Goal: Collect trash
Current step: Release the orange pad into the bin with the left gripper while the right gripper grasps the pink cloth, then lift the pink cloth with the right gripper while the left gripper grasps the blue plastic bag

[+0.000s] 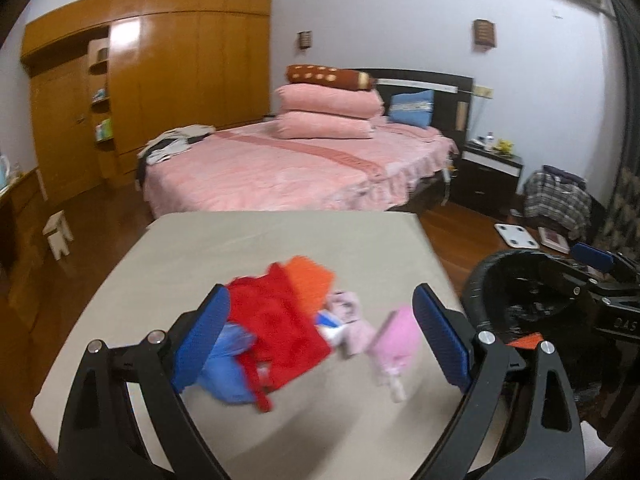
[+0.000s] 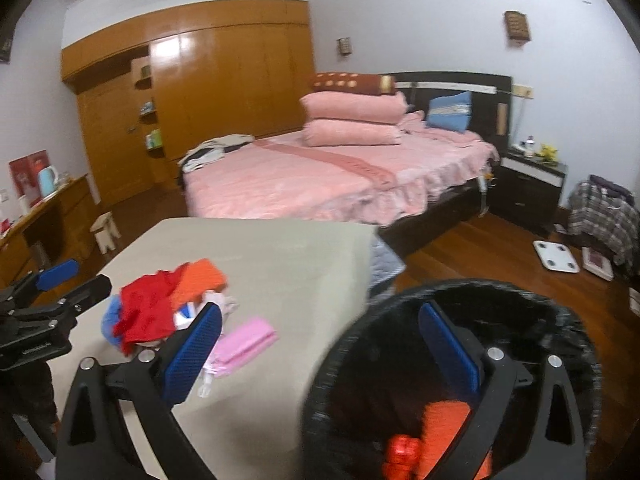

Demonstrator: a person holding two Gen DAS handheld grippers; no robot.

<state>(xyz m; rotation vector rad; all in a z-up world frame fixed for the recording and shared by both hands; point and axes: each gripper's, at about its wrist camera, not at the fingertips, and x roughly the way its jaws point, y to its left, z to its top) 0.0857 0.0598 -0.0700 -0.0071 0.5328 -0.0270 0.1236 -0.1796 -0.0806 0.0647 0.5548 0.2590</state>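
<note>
A heap of trash lies on the beige table (image 1: 248, 240): a red bag (image 1: 276, 328), an orange piece (image 1: 310, 282), a blue bag (image 1: 226, 364), pale pink wrappers (image 1: 348, 312) and a pink pouch (image 1: 394, 340). My left gripper (image 1: 320, 332) is open, its fingers straddling the heap just above it. My right gripper (image 2: 320, 344) is open and empty over the black-lined trash bin (image 2: 452, 292), which holds orange and red trash (image 2: 436, 432). The heap (image 2: 148, 312) and pink pouch (image 2: 244, 340) show left of it.
The bin (image 1: 520, 280) stands on the floor right of the table. Beyond the table are a pink bed (image 1: 288, 160), a wooden wardrobe (image 1: 160, 80), a small stool (image 1: 58, 236), a nightstand (image 1: 488, 168) and a white scale (image 1: 516, 236).
</note>
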